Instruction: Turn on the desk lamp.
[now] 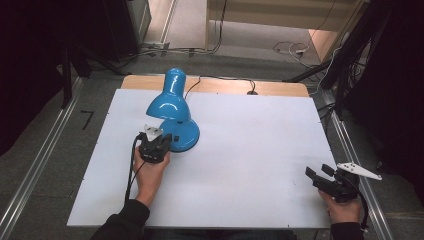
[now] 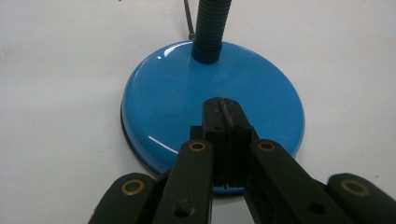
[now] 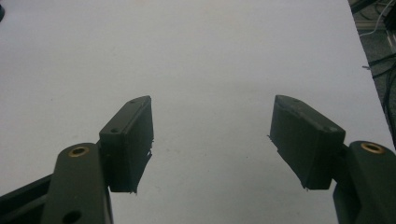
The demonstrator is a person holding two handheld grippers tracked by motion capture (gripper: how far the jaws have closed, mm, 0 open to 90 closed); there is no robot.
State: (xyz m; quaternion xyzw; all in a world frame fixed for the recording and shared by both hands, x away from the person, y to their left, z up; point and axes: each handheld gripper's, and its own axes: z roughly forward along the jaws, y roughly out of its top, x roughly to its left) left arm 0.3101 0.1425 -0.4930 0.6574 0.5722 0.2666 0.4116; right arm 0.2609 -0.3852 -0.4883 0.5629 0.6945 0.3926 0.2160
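A blue desk lamp stands at the back left of the white table (image 1: 250, 140), its shade (image 1: 169, 102) tipped down over its round base (image 1: 184, 134). My left gripper (image 1: 164, 142) is at the near edge of that base. In the left gripper view its jaws are shut flat together with nothing seen between them, and the tips (image 2: 224, 109) lie over the glossy base (image 2: 177, 93) below the ribbed neck (image 2: 212, 28). My right gripper (image 1: 319, 171) hovers open at the table's front right corner, and its pads (image 3: 133, 135) stand wide apart above bare table (image 3: 210, 46).
The lamp's black cord (image 1: 192, 85) runs back over the wooden strip (image 1: 225, 86) behind the white board. Metal rails (image 1: 45, 150) flank the table on both sides. Loose cables (image 1: 290, 48) lie on the floor beyond.
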